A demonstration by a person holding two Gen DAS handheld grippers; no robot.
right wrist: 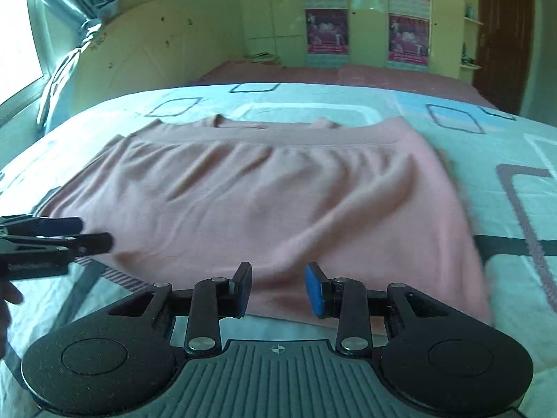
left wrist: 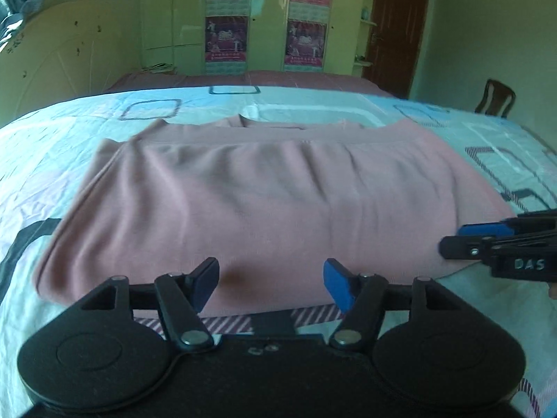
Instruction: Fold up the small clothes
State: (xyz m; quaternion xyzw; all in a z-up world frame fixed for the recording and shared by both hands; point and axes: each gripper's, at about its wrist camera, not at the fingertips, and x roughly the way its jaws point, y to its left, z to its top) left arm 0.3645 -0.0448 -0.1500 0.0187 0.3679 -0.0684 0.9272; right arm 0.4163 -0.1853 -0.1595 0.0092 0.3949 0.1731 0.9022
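Observation:
A pink garment (left wrist: pixel 271 181) lies folded and flat on the bed, its ribbed hem band across the far side; the right wrist view shows the same garment (right wrist: pixel 278 188) with soft wrinkles. My left gripper (left wrist: pixel 271 282) hovers over its near edge towards the left, jaws wide apart with nothing pressed between the pads. My right gripper (right wrist: pixel 278 287) is at the near edge towards the right, jaws partly apart, cloth showing flat in the gap. Each view catches the other tool from the side: the right gripper (left wrist: pixel 452 238) at the garment's right edge, the left gripper (right wrist: pixel 95 232) at its left edge.
The bed sheet (left wrist: pixel 52 146) is pale blue and white with dark square outlines. Behind the bed stands a green wardrobe (left wrist: pixel 264 17) with posters, a brown door (left wrist: pixel 397 28) and a wooden chair (left wrist: pixel 496 99). A window with a curtain (right wrist: pixel 80 28) is at the left.

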